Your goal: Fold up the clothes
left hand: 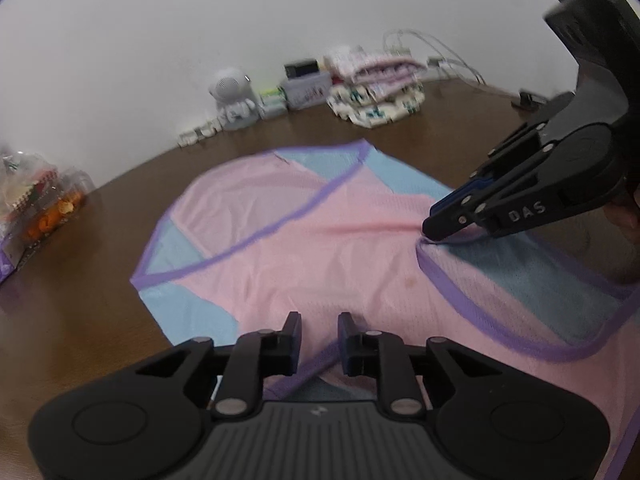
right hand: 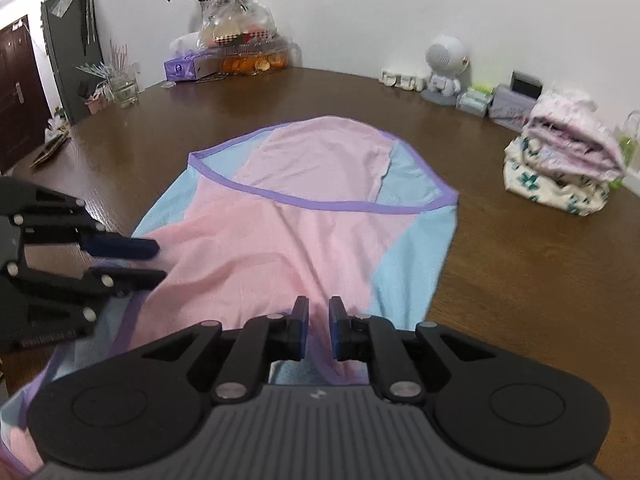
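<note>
A pink and light-blue mesh garment with purple trim (left hand: 304, 240) lies spread on the brown table; it also shows in the right wrist view (right hand: 280, 248). My left gripper (left hand: 319, 332) hovers over the garment's near purple edge, jaws a little apart with cloth showing between them; it also shows at the left of the right wrist view (right hand: 158, 260). My right gripper (right hand: 319, 322) has its jaws narrowly apart with pink cloth rising between them. In the left wrist view the right gripper (left hand: 434, 228) pinches the garment's purple-trimmed edge and lifts it.
A stack of folded clothes (right hand: 568, 164) sits at the table's far right. A white robot figurine (right hand: 444, 68), small boxes (right hand: 508, 100), a bagged fruit tray (right hand: 248, 48), a tissue box (right hand: 180, 68) and a glass jar (right hand: 122, 84) line the far edge by the wall.
</note>
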Available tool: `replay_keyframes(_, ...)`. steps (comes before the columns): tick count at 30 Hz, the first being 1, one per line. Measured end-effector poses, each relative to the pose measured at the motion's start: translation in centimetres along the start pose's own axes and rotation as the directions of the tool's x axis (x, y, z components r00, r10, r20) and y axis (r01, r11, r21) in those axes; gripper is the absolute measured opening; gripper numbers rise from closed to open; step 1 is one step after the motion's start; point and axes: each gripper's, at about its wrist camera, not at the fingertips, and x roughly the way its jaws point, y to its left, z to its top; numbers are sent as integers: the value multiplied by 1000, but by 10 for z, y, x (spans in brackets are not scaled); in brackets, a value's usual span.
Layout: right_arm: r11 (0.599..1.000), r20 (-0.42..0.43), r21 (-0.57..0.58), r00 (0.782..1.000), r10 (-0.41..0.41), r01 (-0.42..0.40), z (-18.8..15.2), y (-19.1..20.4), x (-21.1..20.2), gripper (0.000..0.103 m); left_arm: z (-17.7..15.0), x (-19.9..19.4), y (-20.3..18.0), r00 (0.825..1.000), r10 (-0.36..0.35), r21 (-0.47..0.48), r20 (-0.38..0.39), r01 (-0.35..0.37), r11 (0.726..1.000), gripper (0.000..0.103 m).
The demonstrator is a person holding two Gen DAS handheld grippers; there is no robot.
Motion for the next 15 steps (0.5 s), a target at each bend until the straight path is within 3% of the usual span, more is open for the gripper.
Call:
replay_keyframes(2,1000,-15,-4,1000,-15,15,-4,4,3,11,-1,-8,2,1000,10,-16,22,-10,1000,23)
replay_keyframes(4,1000,14,12,1000,-13,13,-7,3,-8,14,-3,-16,3,999,20,-32,43,-19,999,45)
replay_keyframes(5,1000,41,29,999,-3,1,-9,2,-17,19,-4,-20,4,998,26,-41,54,-23,999,61)
replay_keyframes(6,999,68,46,998,7,-10,-11,0,-27,32,-4,-25,5,997,31,-49,65,-28,998,73)
replay_keyframes(7,999,101,53,995,9,-14,-13,-1,-39,42,-5,-29,5,996,36,-57,75,-32,998,78)
replay_keyframes(9,998,165,54,986,7,-16,-23,0,-64,70,-6,-37,7,994,48,-74,96,-41,996,96)
replay_keyframes(12,998,219,56,976,-2,-11,-41,4,-96,94,-18,-66,3,988,67,-109,141,-52,993,101)
replay_keyframes(15,997,251,75,968,-19,0,-64,9,-121,103,-36,-93,-8,986,62,-144,156,-39,989,103)
